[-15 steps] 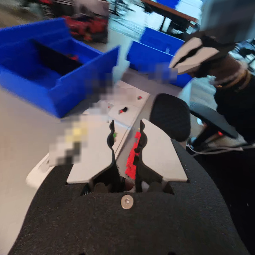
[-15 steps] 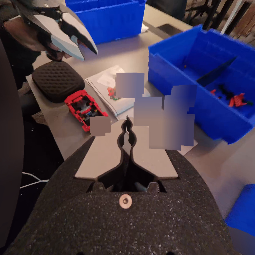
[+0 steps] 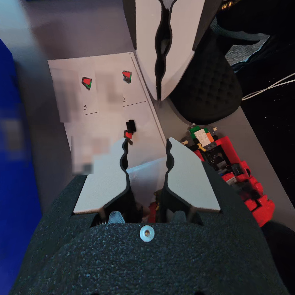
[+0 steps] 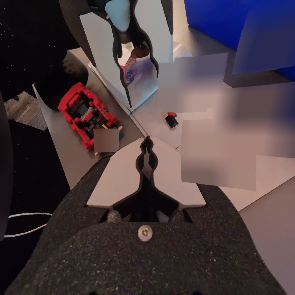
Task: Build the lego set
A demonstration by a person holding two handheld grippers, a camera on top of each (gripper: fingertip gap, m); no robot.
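Left gripper (image 3: 146,141): released, fingers spread apart with nothing between them, poised low over the open instruction booklet (image 3: 110,89). Just ahead of its left fingertip, a small black and red brick sub-assembly (image 3: 130,130) lies loose on the booklet page; its long axis runs roughly away from this gripper, black part at the far end, red part nearest the fingertip. In the right wrist view the same sub-assembly (image 4: 171,120) lies on the page, well apart from both grippers, with the red part farther from the camera.

Right gripper (image 4: 147,138): clenched, fingertips meeting, no part visible between them. In the left wrist view it (image 3: 159,97) enters from the top, tips pointing down toward the right edge of the booklet, close to the tabletop (image 3: 175,124).

Red lego car (image 3: 231,172): partly built, resting on the grey tabletop to the right of the booklet, not touching it. Its long axis runs roughly parallel to the booklet's right edge. The end carrying green, white and orange bricks points toward a black textured pad (image 3: 210,89) that overhangs the tabletop edge. In the right wrist view the car (image 4: 86,115) lies left of the gripper, near the tabletop edge.

Blue bin (image 4: 223,24): beyond the booklet, at the upper right of the right wrist view.
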